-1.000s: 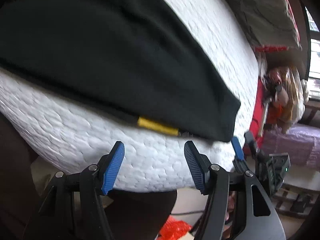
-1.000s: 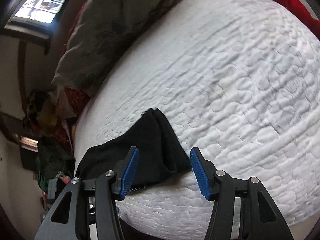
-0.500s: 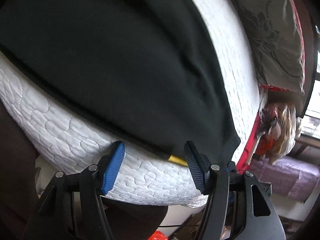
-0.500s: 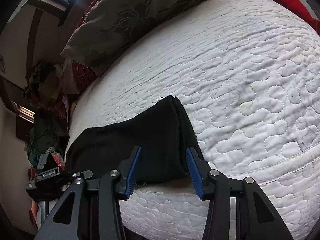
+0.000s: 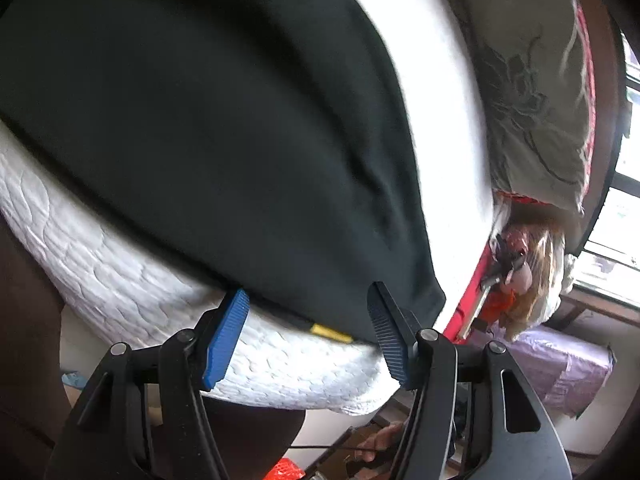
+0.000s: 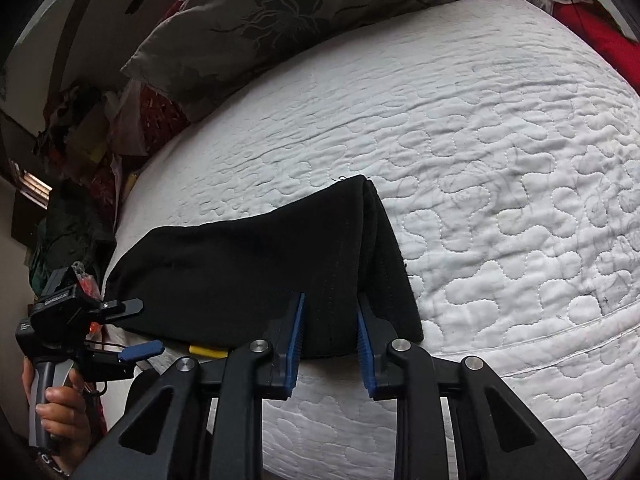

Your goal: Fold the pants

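Pants (image 6: 256, 276), black and already doubled lengthwise, lie along the near edge of the bed's white quilted mattress (image 6: 460, 128), with a yellow tag (image 5: 331, 332) peeking from under the hem side. The cloth looks soft, light and limp, so it should drape and slide easily; a pinch through all layers at each end's near corner seems the safest hold. The right gripper (image 6: 330, 336) straddles a raised ridge at one end of the pants, jaws narrowed but not visibly clamped. The left gripper (image 5: 310, 338) hangs at the other end by the tag, jaws spread wide and empty. Beyond the pants, a grey floral pillow (image 6: 280, 12) rests at the mattress's far side, well apart. Nothing lies between the 2 ends.
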The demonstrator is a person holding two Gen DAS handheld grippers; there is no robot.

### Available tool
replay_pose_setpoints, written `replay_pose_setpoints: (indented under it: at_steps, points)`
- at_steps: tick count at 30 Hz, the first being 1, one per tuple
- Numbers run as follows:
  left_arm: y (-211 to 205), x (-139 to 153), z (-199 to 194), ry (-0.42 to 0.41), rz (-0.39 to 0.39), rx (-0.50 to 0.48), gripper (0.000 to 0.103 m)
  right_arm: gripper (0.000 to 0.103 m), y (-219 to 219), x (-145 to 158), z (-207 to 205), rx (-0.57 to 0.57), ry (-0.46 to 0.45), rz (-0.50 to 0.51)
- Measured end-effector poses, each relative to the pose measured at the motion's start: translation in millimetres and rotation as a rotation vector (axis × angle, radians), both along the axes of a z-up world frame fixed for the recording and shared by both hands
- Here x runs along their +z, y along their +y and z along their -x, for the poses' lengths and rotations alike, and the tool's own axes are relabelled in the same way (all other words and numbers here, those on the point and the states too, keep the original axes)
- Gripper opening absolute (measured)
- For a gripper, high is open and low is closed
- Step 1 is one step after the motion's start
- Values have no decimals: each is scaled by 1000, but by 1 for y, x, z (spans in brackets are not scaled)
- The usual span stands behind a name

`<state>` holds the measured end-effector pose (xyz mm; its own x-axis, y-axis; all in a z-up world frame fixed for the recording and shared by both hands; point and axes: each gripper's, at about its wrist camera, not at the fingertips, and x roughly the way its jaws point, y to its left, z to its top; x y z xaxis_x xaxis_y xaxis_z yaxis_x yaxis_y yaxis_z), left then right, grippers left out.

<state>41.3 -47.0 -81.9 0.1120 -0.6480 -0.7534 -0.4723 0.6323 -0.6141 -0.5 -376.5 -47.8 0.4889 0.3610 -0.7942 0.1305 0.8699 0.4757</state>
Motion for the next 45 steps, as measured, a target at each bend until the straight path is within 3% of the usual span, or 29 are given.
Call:
replay_pose_setpoints:
  at_steps: [5, 7, 11, 13, 18, 20, 23, 26, 29, 31, 35, 39, 45]
  points:
    - [3, -7, -5, 23, -16, 16, 42, 28, -5, -7, 0, 0, 18, -31]
    - [7, -6, -5, 21, -35, 22, 12, 28, -3, -8, -3, 5, 20, -25]
    - [8, -6, -2, 45, -37, 46, 6, 22, 2, -9, -7, 10, 25, 9]
    - [7, -2, 4, 67, -14, 50, 3, 11, 4, -8, -9, 1, 22, 30]
    - [-11, -8, 13, 77, -45, -12, 3, 10, -10, 1, -3, -27, -9, -24]
    - [-8, -17, 14, 93, -25, 13, 3, 10, -13, -4, -1, -28, 14, -5]
    - [-8, -7, 15, 77, -25, -1, 3, 11, -16, -18, 0, -39, 49, -23]
    - [-16, 14, 24, 39, -30, -7, 4, 20, -18, -15, 3, -50, 40, -60]
    - [-45, 23, 27, 16, 27, -60, 15, 29, -38, -5, 10, -97, 12, -160]
    - [-71, 24, 26, 5, 28, -110, 24, 47, -59, -4, 17, -169, -11, -217]
    - [-109, 11, 28, 36, 72, -152, 24, 48, -80, -18, 19, -249, 13, -310]
    - [-114, 1, 33, 58, 91, -154, 24, 48, -84, -35, 18, -270, 21, -390]
    - [-118, -7, 33, 76, 121, -96, 24, 60, -86, -51, -7, -246, 7, -480]
